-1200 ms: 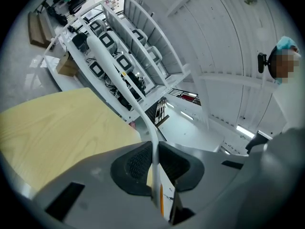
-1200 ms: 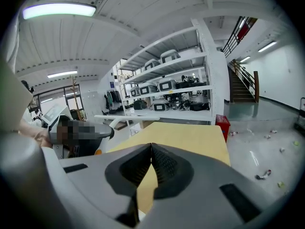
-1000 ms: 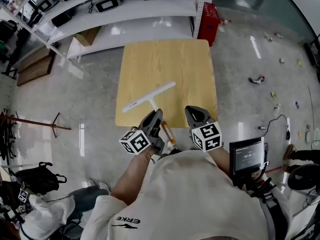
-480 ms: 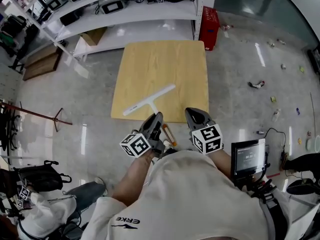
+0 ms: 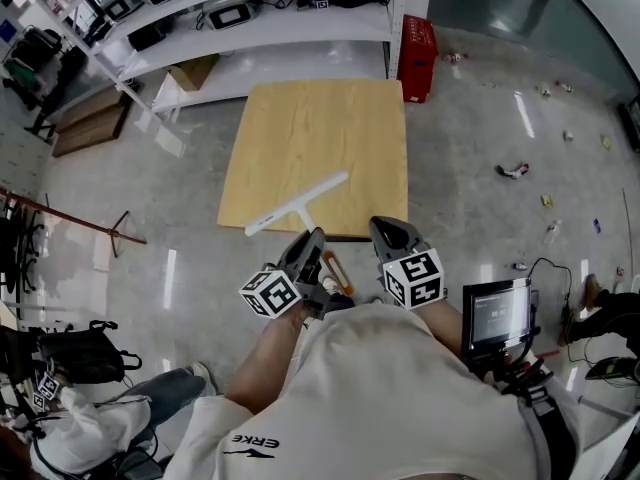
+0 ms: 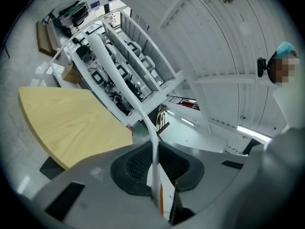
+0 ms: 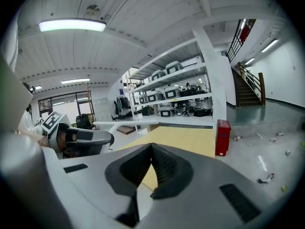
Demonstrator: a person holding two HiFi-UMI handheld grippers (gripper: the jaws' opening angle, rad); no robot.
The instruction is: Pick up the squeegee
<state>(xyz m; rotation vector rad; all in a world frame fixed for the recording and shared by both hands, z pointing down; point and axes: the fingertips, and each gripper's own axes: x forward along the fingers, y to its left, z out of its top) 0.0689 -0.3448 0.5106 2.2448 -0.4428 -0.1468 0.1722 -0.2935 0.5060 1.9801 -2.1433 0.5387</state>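
From the head view we see our left gripper (image 5: 310,240) low in front of us with the white squeegee (image 5: 298,204) jutting from it, its blade slanting across the near edge of the tabletop (image 5: 320,118). That view cannot show the grip itself. The left gripper view can: the fingers (image 6: 134,165) are pinched onto the squeegee (image 6: 127,92) handle with only the thin stem between them, and the blade rises up and to the left against the shelving (image 6: 143,75), off the tabletop (image 6: 66,123).

The right gripper view adds a side look: the left gripper (image 7: 82,140) stands at its left with the blade (image 7: 127,122) held in the air above the level of the tabletop (image 7: 183,136). The right gripper (image 5: 386,231) has its fingers (image 7: 164,168) pressed together with nothing between them.

The tabletop is bare, with open floor (image 5: 190,198) on its left and right and between it and us. Behind it runs the shelving (image 5: 260,18), and a red crate (image 5: 418,46) stands at its far right corner. A black bag (image 5: 72,353) lies at our far left, a screen (image 5: 497,313) stands close by our right, and small litter (image 5: 514,169) is scattered over the floor on the right. A staircase (image 7: 245,87) shows only in the right gripper view.
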